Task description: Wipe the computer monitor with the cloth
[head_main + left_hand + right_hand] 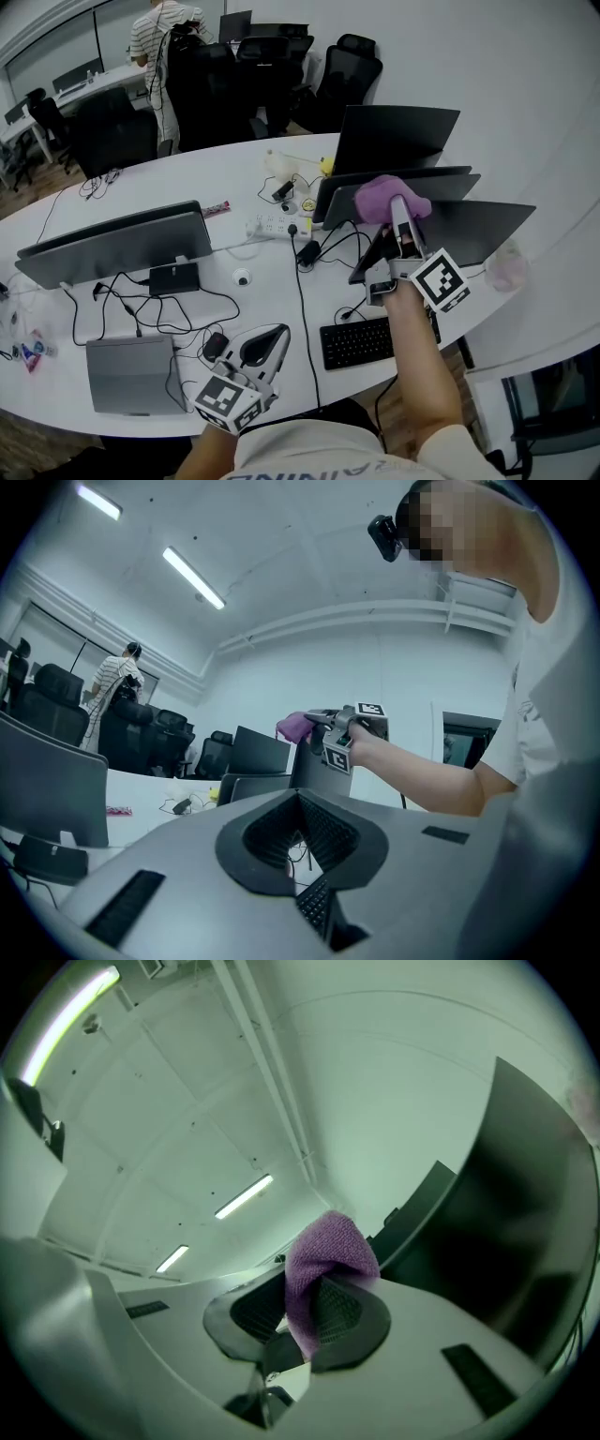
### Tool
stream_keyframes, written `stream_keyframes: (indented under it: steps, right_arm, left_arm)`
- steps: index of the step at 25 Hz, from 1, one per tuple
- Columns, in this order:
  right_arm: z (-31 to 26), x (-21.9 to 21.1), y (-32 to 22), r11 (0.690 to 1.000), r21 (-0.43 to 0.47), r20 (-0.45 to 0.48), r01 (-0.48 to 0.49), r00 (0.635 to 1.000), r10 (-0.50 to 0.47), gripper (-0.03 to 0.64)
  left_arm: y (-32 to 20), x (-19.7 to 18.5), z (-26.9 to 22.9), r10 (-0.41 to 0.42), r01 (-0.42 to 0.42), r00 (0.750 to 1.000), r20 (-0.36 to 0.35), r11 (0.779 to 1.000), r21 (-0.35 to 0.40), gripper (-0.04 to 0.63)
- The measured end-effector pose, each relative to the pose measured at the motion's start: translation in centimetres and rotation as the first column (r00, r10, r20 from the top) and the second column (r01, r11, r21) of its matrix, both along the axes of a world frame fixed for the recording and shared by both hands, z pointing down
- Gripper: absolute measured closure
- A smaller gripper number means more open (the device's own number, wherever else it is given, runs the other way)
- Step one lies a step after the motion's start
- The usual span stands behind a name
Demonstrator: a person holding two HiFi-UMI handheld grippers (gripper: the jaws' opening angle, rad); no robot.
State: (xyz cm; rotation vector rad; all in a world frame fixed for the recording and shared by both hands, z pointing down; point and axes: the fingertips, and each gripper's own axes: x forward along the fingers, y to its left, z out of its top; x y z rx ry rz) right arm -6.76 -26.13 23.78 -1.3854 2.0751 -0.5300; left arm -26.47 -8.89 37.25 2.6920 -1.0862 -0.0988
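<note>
- At the right side of the white table [234, 178], the right gripper [397, 217] is raised in front of a dark monitor [478, 230].
- Its fingers [345, 1314] are clamped on a purple cloth [328, 1246]. The cloth is pinched at the tips, bulges up and out past them in a rounded wad, and a narrow tail hangs down between the ribbed pads.
- From the head view the cloth [384, 197] sits at the level of the upper edges of the dark screens grouped there; whether it touches one, I cannot tell.
- In the right gripper view the monitor [530, 1194] fills the right side as a dark panel, just beside the wad.
- Left gripper [272, 336] is low, near the table's front edge, well apart from the cloth.
- Its finger pads [330, 838] meet at the tips, nothing between them; a keyboard [314, 902] shows through the gap lower down.
- Left gripper view looks across at the right gripper and the cloth [296, 727].
- Also on the table: a closed laptop [131, 373] and a second monitor [112, 239] on the left, with loose cables.
- Background: office chairs [347, 75] and a person [155, 37] in a striped top.
</note>
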Motion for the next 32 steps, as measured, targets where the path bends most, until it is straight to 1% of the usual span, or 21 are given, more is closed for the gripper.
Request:
stream_keyframes:
  steps: [3,6,8,10,13,16,21,25,28,32]
  right_arm:
    - [-2.5,0.0,0.4,0.997,0.079,-0.159,0.022,0.987,-0.009,0.554]
    - [-4.8,0.5,0.4,0.985,0.165,-0.308,0.046,0.951,0.007,0.554]
    - [-5.7,1.0,-0.2,0.979,0.19,-0.385,0.069,0.923,0.009,0.554]
    - [-6.1,1.7,-1.0,0.979,0.187,-0.448,0.08,0.894,0.012,0.554]
    - [-6.0,2.8,-1.9,0.981,0.175,-0.509,0.087,0.861,0.014,0.554]
    - [-5.0,3.2,-2.4,0.982,0.153,-0.562,0.108,0.827,-0.003,0.554]
    - [-2.4,2.6,-3.1,0.986,0.1,-0.676,0.131,0.736,-0.029,0.554]
    - [-0.1,2.1,-2.7,0.987,0.057,-0.731,0.152,0.679,-0.062,0.554]
    - [0.9,2.3,-2.6,0.989,0.053,-0.757,0.14,0.652,-0.052,0.554]
    - [1.4,3.1,-2.9,0.991,0.064,-0.773,0.116,0.634,-0.024,0.554]
  left_arm:
    - [-0.6,0.1,-1.0,-0.021,0.021,1.0,0.007,1.0,0.017,0.591]
    - [-1.1,0.6,-2.0,-0.048,0.047,0.999,0.021,0.998,0.041,0.591]
    - [-1.6,1.1,-2.4,-0.074,0.072,0.997,0.027,0.996,0.052,0.591]
    - [-2.2,1.9,-2.6,-0.102,0.101,0.995,0.013,0.994,0.05,0.591]
    - [-2.9,3.5,-2.5,-0.137,0.137,0.991,-0.009,0.99,0.033,0.591]
    - [-3.2,5.1,-2.7,-0.153,0.153,0.988,-0.007,0.987,0.041,0.591]
    - [-3.5,6.6,-3.4,-0.175,0.175,0.985,0.0,0.983,0.055,0.591]
    - [-3.4,6.6,-3.3,-0.186,0.185,0.983,0.013,0.981,0.056,0.591]
    - [-3.3,6.6,-3.2,-0.184,0.182,0.983,0.017,0.982,0.058,0.591]
    - [-3.6,6.9,-3.1,-0.179,0.177,0.983,0.03,0.982,0.063,0.591]
